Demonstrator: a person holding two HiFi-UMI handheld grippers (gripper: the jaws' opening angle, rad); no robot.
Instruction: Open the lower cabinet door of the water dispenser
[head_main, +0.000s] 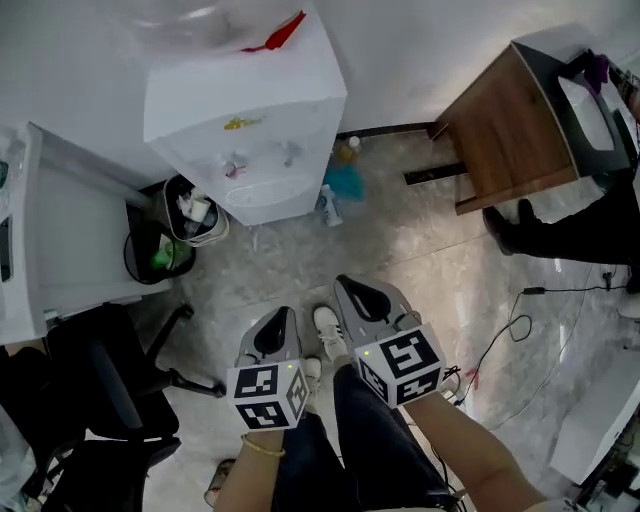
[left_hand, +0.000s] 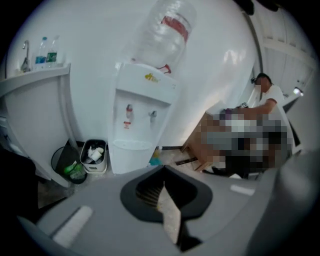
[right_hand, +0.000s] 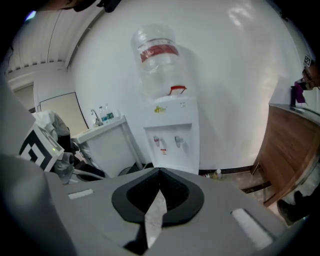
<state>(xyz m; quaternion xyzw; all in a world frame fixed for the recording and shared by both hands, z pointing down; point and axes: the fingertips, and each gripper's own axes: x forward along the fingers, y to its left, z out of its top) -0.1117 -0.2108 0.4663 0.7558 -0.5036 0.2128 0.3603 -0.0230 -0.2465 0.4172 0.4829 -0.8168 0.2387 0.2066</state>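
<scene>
the step in hand looks like the approach. the white box-shaped plastic water dispenser (head_main: 250, 110) stands against the wall in the upper middle of the head view. both tools are well apart from it, low in the frame. the grey left gripper (head_main: 283, 318) and the grey right gripper (head_main: 350, 287) each have their jaws together, with nothing between them.

to do this well, i judge that one gripper should go low toward the lower cabinet door (left_hand: 127, 159), below the taps (left_hand: 153, 115). its jaws should part first so they can catch the door's edge or a handle, then pull outward along the hinge's arc. the small white rubbish bin (left_hand: 95, 168) just beside the dispenser's lower left may crowd that side.

the head view looks steeply down and shows almost nothing of the door's face. the left gripper view shows that plain white front, with no handle i can make out. the right gripper view shows the clear upturned bottle (right_hand: 157, 60) and the taps, but the gripper's own body hides most of the door.
</scene>
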